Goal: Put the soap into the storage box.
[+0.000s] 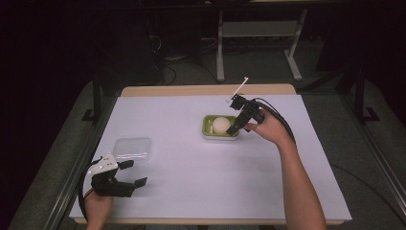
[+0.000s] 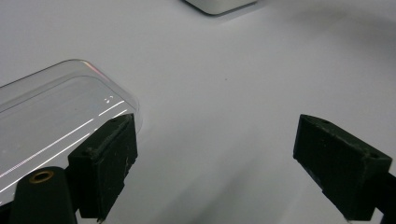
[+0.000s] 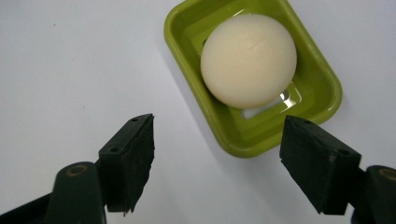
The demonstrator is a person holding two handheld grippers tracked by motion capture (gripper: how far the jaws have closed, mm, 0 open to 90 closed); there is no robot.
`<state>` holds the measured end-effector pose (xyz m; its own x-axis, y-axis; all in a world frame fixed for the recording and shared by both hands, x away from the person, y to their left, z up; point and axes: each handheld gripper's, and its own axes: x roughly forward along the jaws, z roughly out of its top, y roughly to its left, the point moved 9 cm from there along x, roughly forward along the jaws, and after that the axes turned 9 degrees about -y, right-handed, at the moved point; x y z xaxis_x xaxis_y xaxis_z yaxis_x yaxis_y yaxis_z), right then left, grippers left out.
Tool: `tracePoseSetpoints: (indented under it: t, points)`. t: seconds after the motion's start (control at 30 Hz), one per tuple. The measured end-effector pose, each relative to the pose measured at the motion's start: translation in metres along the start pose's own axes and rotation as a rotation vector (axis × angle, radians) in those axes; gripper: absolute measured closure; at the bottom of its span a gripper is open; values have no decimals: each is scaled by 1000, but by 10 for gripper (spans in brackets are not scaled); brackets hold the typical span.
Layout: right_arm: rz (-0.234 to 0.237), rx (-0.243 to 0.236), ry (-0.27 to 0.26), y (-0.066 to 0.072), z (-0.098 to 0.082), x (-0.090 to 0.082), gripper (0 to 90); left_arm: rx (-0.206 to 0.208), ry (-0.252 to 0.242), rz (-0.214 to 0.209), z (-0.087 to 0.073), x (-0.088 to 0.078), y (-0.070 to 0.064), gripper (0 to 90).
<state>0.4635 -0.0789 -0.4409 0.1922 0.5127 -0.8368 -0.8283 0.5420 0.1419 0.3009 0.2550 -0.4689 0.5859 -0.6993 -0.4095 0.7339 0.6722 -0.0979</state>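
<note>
A lime-green dish (image 1: 207, 125) (image 3: 184, 51) sits right of the table's middle and holds a round cream-coloured ball (image 1: 220, 125) (image 3: 248, 59). My right gripper (image 1: 234, 128) (image 3: 219, 140) hovers just off the dish's right end, open, with nothing between its pads. The dish's near end lies past the fingertips. A clear plastic lid (image 1: 133, 147) (image 2: 51, 121) lies flat at the front left. My left gripper (image 1: 136, 173) (image 2: 217, 135) rests open just in front of the lid and holds nothing, its left pad beside the lid's corner.
A white sheet (image 1: 191, 167) covers the table, with a wooden strip (image 1: 206, 90) along the far edge. In the left gripper view a corner of the dish (image 2: 219, 4) shows at the top. Beyond the table are a desk frame (image 1: 220, 52) and cables on a dark floor.
</note>
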Motion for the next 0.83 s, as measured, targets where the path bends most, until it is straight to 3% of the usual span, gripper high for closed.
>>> tracePoseSetpoints:
  t: [0.4, 0.6, 0.7, 0.73, 0.77, 0.83]
  points:
    - [6, 16, -65, 23, -35, -17, 240, 3, 3, -1, 0, 1, -1, 130]
    - [-8, -9, -88, 38, -58, -27, 240, 3, 1, -1, 0, 0, -2, 130]
    - [-9, 22, -124, 59, -86, -34, 237, 11, 6, -2, 0, 0, -2, 130]
    - [-9, 22, -124, 59, -86, -34, 237, 11, 6, -2, 0, 0, -2, 130]
    - [-24, 17, -149, 70, -104, -36, 237, 11, 7, -1, -1, 0, -3, 130]
    - [-44, 23, -164, 78, -121, -38, 223, 11, 7, -2, -1, 1, -3, 130]
